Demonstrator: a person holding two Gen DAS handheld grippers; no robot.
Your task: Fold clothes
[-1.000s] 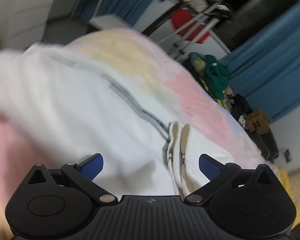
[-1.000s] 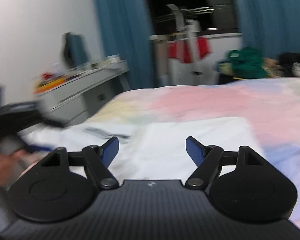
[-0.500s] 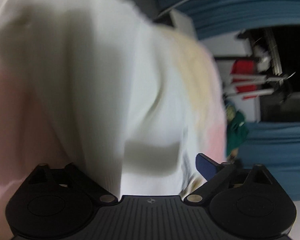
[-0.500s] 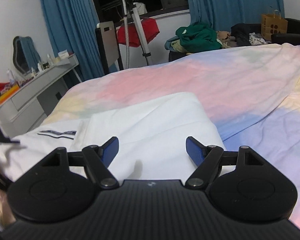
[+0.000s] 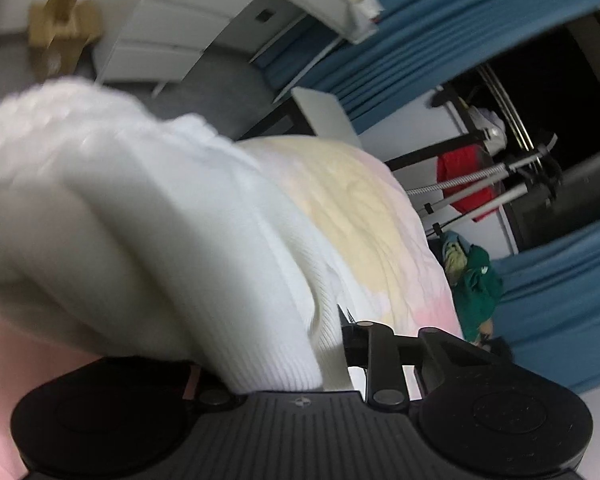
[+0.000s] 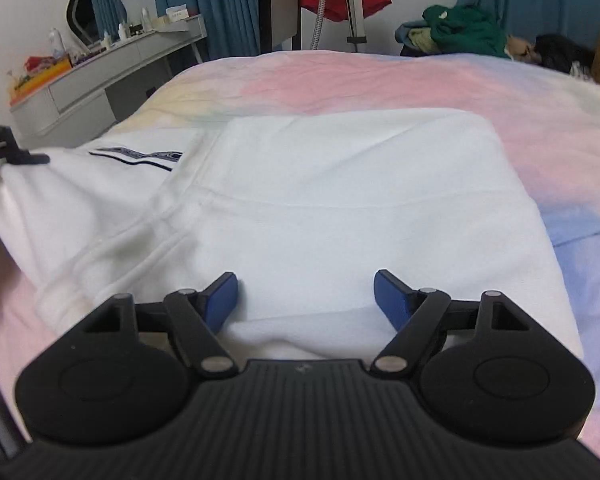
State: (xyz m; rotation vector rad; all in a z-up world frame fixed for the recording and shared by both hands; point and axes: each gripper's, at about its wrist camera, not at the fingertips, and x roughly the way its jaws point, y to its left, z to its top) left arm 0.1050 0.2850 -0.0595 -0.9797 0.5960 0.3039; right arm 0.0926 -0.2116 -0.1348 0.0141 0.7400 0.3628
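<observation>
Jaws pinch and wait on the white top.
Left gripper [image 5: 300, 372] is clamped on the white top [image 6: 340, 208] lying on the bed [image 6: 380, 80]; right gripper [image 6: 305, 300] hovers, jaws apart. Next, I think: fold the lifted side over.

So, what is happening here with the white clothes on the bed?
A person with a gripper in each hand is folding a white garment on a bed with a pastel cover. The left gripper is shut on a bunch of the white fabric and holds it raised in front of its camera. The right gripper is open and hangs just above the near edge of the garment, gripping nothing. The garment lies partly folded, with a dark stripe showing on its left part.
</observation>
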